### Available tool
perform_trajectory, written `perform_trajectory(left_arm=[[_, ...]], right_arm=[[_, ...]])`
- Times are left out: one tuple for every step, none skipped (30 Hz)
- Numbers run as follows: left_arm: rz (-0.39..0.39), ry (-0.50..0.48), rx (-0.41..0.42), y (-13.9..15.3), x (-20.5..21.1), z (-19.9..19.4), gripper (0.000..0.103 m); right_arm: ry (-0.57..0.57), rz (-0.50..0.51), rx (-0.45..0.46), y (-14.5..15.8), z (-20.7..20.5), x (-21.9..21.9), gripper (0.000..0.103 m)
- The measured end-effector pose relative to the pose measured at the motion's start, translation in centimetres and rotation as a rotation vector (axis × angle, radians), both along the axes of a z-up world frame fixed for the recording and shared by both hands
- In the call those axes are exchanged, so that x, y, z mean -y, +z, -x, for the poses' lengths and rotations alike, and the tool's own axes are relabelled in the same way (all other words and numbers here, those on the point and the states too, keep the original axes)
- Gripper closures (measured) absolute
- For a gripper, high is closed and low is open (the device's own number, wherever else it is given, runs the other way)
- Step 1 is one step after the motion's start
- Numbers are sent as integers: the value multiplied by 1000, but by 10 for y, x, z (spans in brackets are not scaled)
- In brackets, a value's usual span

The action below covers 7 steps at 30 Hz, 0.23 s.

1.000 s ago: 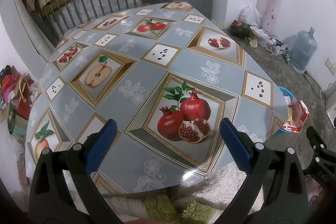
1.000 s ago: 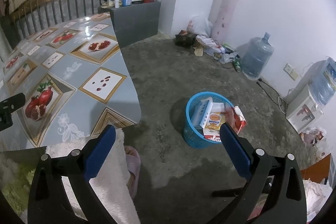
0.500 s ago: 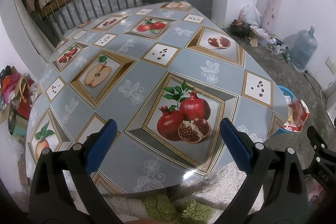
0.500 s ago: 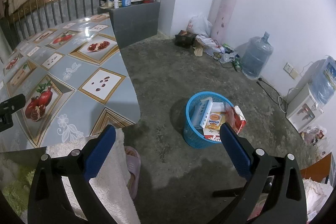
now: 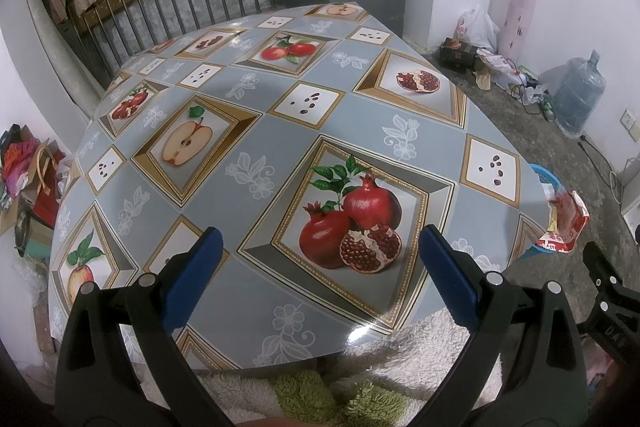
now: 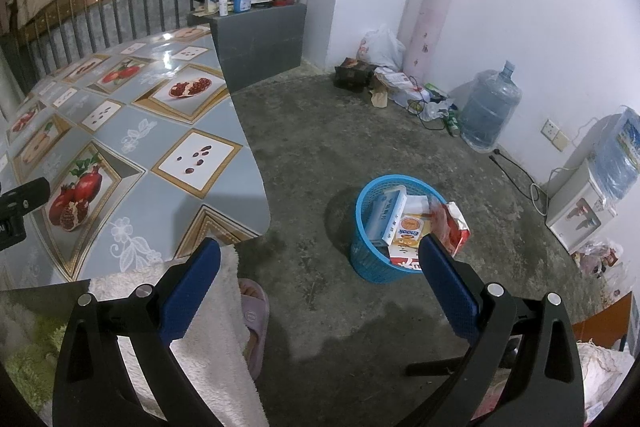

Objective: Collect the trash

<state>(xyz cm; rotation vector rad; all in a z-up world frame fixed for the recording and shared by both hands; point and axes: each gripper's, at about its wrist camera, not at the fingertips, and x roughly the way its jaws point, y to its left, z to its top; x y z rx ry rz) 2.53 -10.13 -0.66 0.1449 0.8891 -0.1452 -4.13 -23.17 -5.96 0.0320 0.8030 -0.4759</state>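
The right hand-held gripper (image 6: 320,267) hangs wide and empty over the floor; the left hand-held gripper (image 5: 320,255), equally wide, faces a bare tabletop (image 5: 360,115). Trash fills the blue basket (image 6: 362,259) beside it; sweep the tabletop edges for leftovers.

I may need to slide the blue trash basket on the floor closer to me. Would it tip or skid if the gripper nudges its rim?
The blue basket looks like thin openwork plastic, so probably light and apt to skid on the concrete floor. It narrows toward its base, and the red wrapper and cartons stick up past the rim, so a high push may tip it.
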Motion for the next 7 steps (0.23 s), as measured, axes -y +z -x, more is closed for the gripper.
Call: perform_trajectory(left_arm=[[-1, -1, -1, 0, 0, 0, 9], [-1, -1, -2, 0, 0, 0, 9], [-1, -2, -4, 0, 0, 0, 9], [-2, -1, -6, -1, 1, 0, 9], [-1, -1, -8, -2, 1, 1, 9], [-2, -1, -8, -2, 1, 1, 9], [-2, -1, -8, -2, 1, 1, 9]], right_arm=[[0, 0, 0, 0, 0, 0, 7], [-1, 0, 0, 0, 0, 0, 7], [-1, 0, 1, 0, 0, 0, 7], [-2, 0, 1, 0, 0, 0, 7], [-2, 1, 0, 0, 0, -1, 7], [-3, 0, 0, 0, 0, -1, 7], [-2, 0, 1, 0, 0, -1, 7]])
